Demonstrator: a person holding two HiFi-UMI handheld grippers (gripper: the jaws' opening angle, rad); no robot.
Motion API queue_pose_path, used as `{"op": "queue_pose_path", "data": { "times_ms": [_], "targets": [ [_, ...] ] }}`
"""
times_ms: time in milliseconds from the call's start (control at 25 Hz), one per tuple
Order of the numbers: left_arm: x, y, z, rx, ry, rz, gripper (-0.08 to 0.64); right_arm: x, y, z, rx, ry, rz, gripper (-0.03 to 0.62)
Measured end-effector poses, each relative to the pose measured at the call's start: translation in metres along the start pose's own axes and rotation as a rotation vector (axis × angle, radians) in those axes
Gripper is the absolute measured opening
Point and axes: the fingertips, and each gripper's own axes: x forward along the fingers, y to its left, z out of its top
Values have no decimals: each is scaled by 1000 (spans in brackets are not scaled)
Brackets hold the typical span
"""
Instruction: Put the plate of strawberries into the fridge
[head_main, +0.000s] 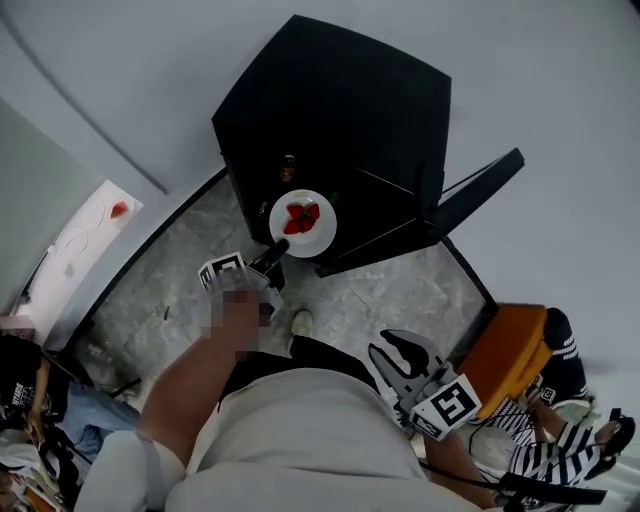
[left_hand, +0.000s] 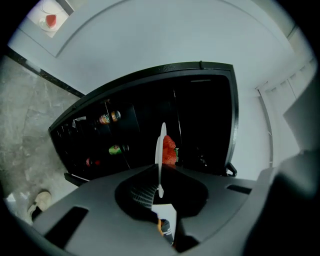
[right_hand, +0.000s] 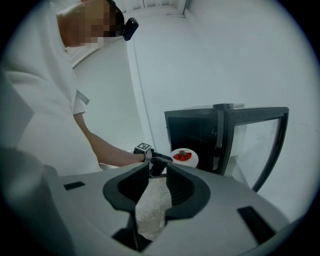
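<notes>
A white plate (head_main: 303, 223) with red strawberries (head_main: 301, 218) hangs level in front of the open black fridge (head_main: 340, 110). My left gripper (head_main: 278, 250) is shut on the plate's near rim. In the left gripper view the plate (left_hand: 161, 145) stands edge-on between the jaws, a strawberry (left_hand: 169, 150) to its right, and the dark fridge interior (left_hand: 200, 110) lies behind. The fridge door (head_main: 440, 215) is swung wide to the right. My right gripper (head_main: 392, 350) is held low by the person's body, open and holding nothing. Its view shows the plate (right_hand: 184, 157) at the fridge opening (right_hand: 195, 135).
Bottles (left_hand: 109, 118) and a can (left_hand: 116, 149) stand on the fridge's left shelves. A shoe (head_main: 300, 322) rests on the marble floor. An orange chair (head_main: 510, 355) and a seated person in stripes (head_main: 545, 440) are at the right. A white table (head_main: 95, 225) stands far left.
</notes>
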Motion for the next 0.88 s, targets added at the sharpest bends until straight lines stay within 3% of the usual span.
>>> {"op": "queue_pose_path", "data": {
  "times_ms": [400, 880],
  "targets": [
    [81, 46, 29, -43, -88, 70, 25, -23, -55, -22, 41, 65, -25, 118],
    [137, 93, 54, -87, -145, 179, 25, -39, -82, -39, 95, 130, -77, 118]
  ]
}}
